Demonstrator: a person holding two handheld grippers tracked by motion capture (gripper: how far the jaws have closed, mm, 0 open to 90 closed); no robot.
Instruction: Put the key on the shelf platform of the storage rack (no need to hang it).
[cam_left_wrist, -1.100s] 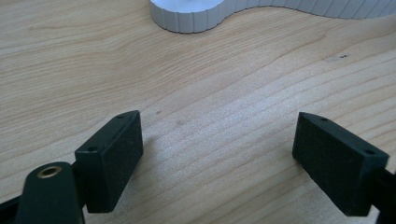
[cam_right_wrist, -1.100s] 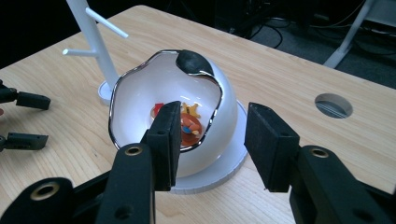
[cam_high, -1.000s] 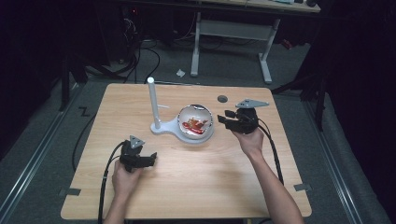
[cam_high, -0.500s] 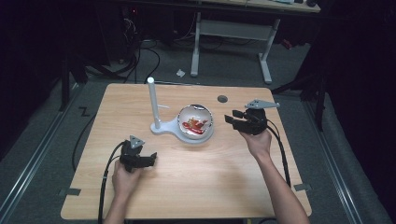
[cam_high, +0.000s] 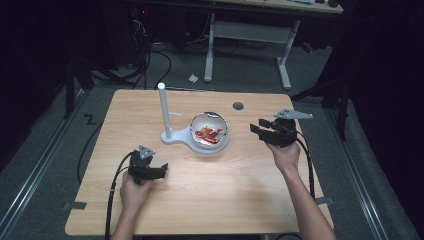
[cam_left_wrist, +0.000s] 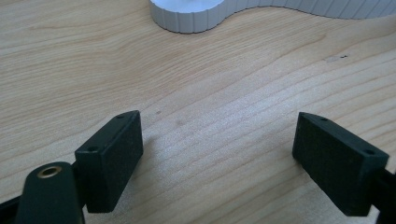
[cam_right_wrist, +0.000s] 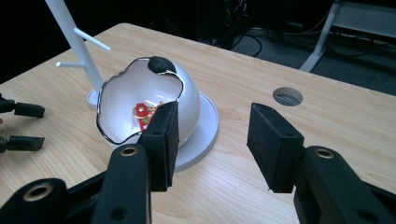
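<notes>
Bowl (cam_right_wrist: 140, 100) beyond right gripper (cam_right_wrist: 212, 140) (jaws empty)

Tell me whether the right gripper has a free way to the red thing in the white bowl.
Probably yes: the right gripper is open, nothing lies between it and the white bowl, and the red thing shows through the bowl's open mouth.
</notes>
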